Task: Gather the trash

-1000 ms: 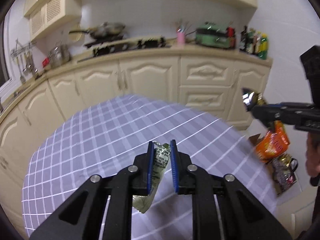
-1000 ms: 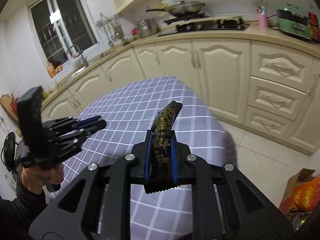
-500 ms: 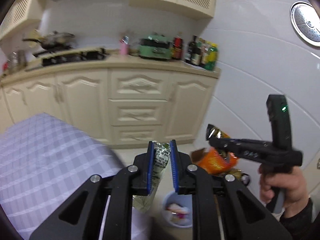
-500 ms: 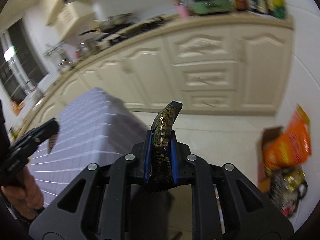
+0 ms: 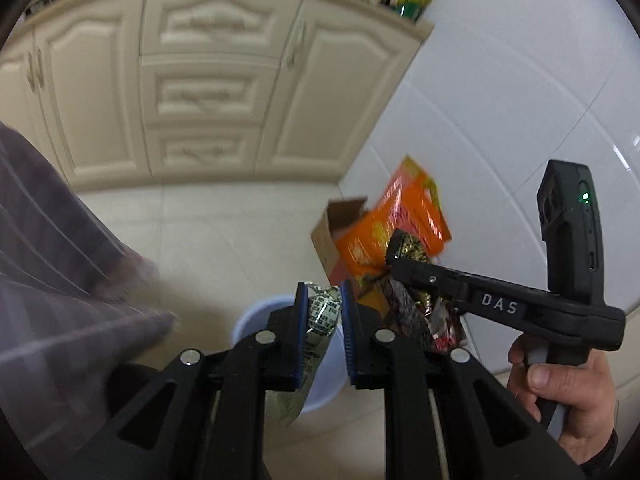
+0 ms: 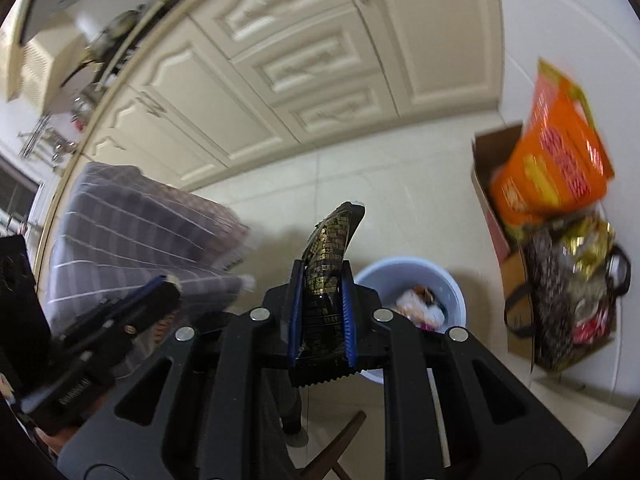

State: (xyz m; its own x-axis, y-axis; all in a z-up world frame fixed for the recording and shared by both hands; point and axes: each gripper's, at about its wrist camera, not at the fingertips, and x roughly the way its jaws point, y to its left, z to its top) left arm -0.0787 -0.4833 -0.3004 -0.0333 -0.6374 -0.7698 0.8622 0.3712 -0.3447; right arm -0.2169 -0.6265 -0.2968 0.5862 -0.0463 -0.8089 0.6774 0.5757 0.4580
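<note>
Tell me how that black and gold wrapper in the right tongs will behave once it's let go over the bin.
The black and gold wrapper looks thin and empty, so probably very light. It curls past the right tongs, suggesting floppy film. It may flutter rather than drop straight into the blue bin.

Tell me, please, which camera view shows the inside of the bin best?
The right wrist view. There the bin shows its open mouth, with trash lying inside, just right of the right gripper shut on the black wrapper. In the left wrist view the left gripper and its silver wrapper cover most of the bin; its inside is hidden.
</note>
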